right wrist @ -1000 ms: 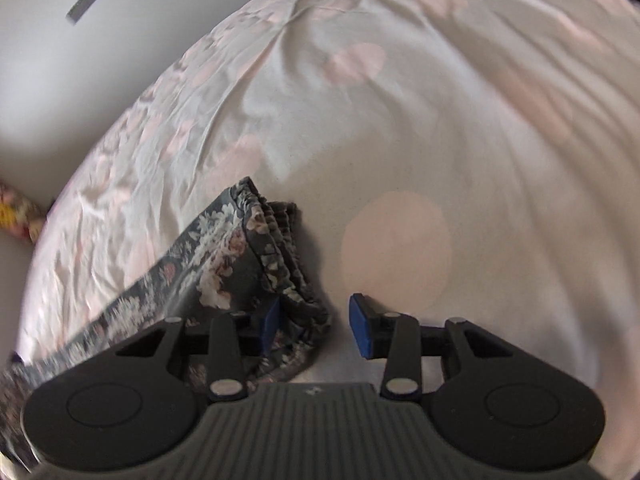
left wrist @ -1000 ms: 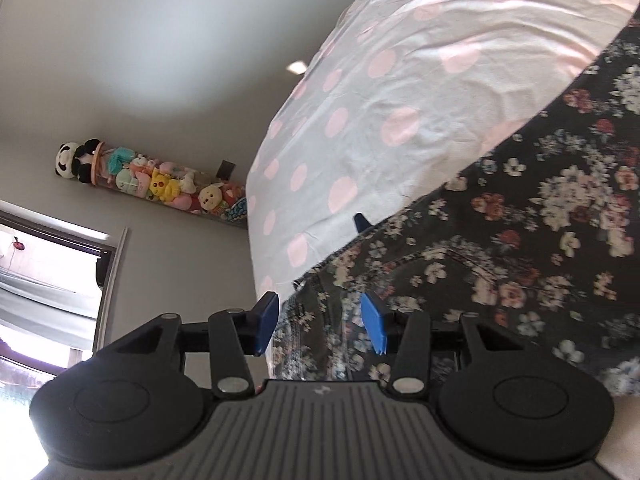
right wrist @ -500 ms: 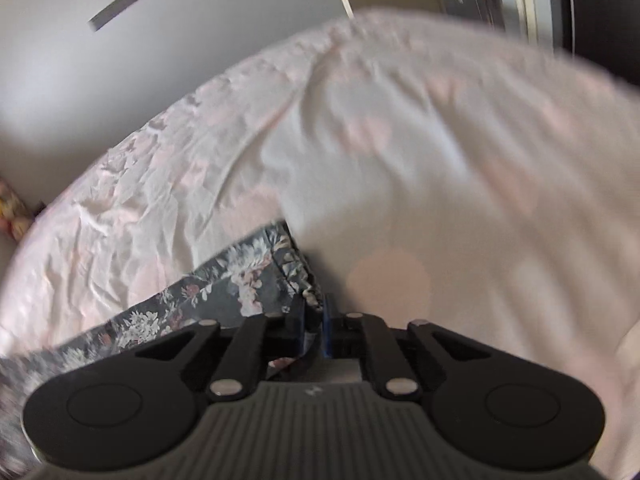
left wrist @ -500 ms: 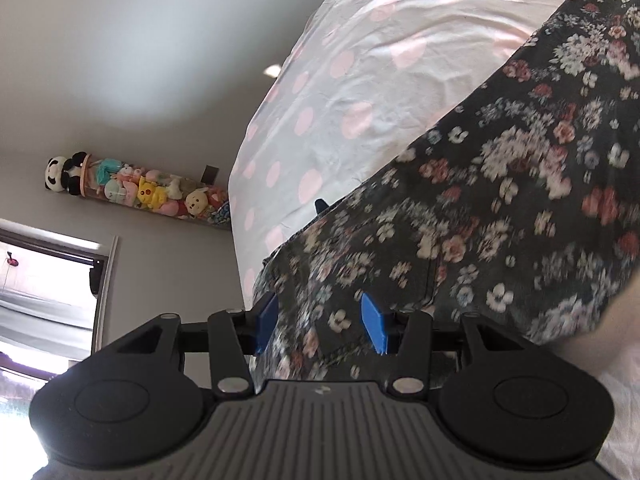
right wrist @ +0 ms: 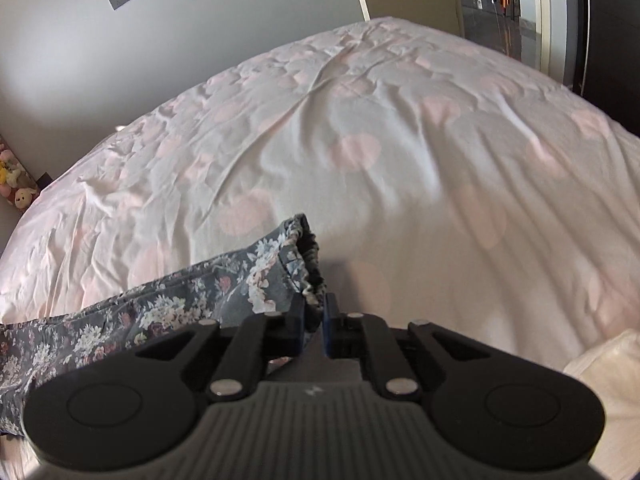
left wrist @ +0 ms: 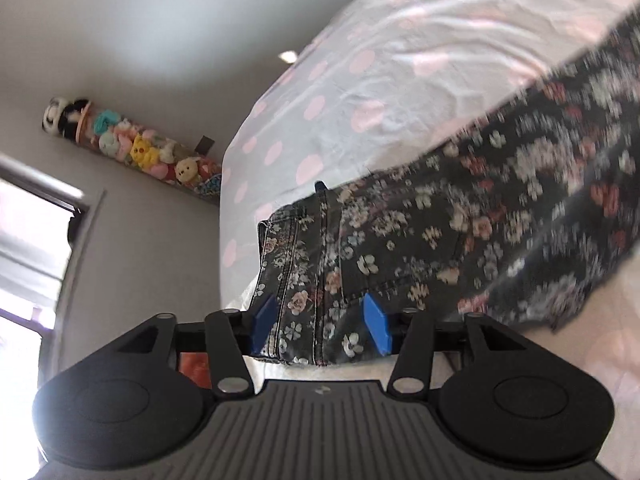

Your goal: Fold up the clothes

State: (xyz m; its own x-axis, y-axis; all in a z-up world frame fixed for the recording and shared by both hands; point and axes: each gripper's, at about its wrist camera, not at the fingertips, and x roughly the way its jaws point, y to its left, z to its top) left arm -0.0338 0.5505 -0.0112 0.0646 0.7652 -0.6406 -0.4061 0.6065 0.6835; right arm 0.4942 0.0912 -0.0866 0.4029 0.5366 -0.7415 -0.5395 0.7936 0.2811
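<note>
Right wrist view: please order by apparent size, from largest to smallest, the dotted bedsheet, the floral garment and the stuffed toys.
1. dotted bedsheet, which fills most of the picture.
2. floral garment, which looks enlarged because it lies next to the camera.
3. stuffed toys, tiny at the left edge and far away, so their true size is unsure.

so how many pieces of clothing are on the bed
1, as far as shows: dark floral trousers on the polka-dot bedsheet. Their gathered end is pinched in the right tool; the other end lies between the left tool, whose jaws are opening. More may lie out of view.
</note>
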